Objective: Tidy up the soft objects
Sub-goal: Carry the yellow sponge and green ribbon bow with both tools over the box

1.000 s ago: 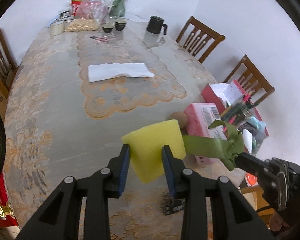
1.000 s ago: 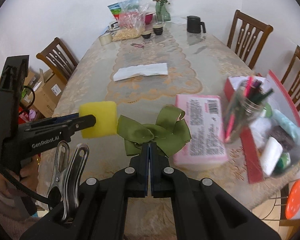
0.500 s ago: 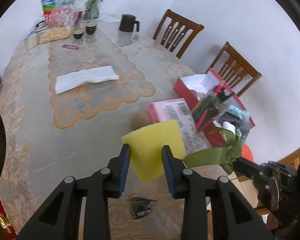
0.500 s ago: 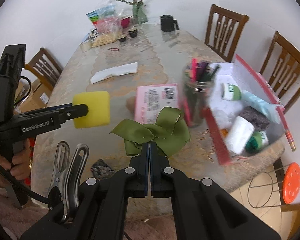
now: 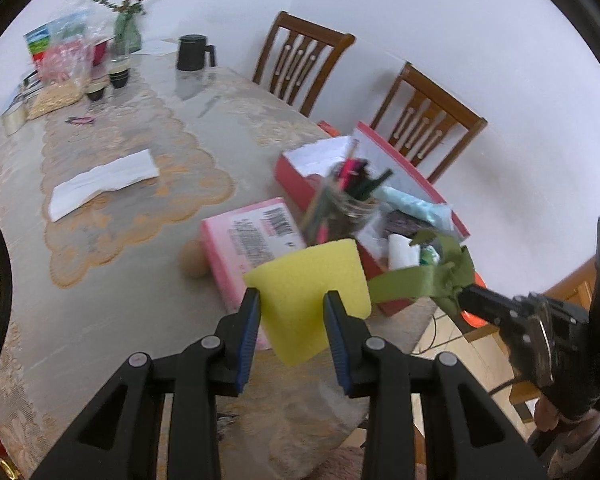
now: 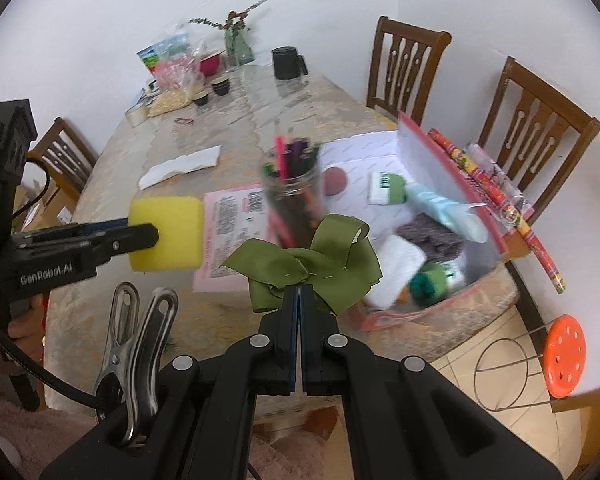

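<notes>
Transport step: left gripper (image 5: 290,306) is clamping the yellow sponge (image 5: 310,294), right gripper (image 6: 299,294) pinching the green bow (image 6: 304,266); next, releasing both over the red box (image 6: 482,276).

Porous foam sponge (image 5: 312,280); satin ribbon bow (image 6: 312,268)

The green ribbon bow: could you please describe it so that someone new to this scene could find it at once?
Start at the red box at the table's near right corner. In front of it the right gripper, jaws shut, pinches the green ribbon bow above the table. It is olive satin with looped tails, unlike the plain yellow sponge beside it.
</notes>
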A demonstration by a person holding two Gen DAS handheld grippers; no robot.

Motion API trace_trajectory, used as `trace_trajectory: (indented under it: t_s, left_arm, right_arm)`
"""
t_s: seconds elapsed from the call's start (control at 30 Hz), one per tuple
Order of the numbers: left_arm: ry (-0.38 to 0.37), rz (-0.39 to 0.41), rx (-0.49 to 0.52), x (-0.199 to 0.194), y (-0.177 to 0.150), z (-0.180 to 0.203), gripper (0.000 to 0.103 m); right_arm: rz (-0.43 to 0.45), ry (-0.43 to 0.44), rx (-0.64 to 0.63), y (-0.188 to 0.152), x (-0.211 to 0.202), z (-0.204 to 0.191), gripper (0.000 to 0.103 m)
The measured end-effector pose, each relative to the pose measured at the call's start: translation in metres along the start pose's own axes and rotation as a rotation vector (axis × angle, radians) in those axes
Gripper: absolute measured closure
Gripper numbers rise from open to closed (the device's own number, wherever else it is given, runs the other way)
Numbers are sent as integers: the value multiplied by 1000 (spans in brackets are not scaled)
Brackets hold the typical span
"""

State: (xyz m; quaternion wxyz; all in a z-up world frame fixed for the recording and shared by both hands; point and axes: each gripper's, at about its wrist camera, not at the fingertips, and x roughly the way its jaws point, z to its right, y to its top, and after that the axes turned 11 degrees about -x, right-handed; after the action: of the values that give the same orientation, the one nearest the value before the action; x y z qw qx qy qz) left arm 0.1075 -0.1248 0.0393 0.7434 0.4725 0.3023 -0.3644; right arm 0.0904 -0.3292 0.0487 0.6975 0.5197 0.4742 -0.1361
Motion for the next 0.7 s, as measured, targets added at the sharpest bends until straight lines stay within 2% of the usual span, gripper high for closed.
trace_trajectory:
  t_s: [0.4,0.7]
  left_arm:
    - [-37,-18,97,34,4,72,69]
    - [-22,-8,128,74,8,113,69]
  right_arm:
    - [28,-49,-14,10,-6,63,101]
    - [42,-15,-58,32,15,103,101]
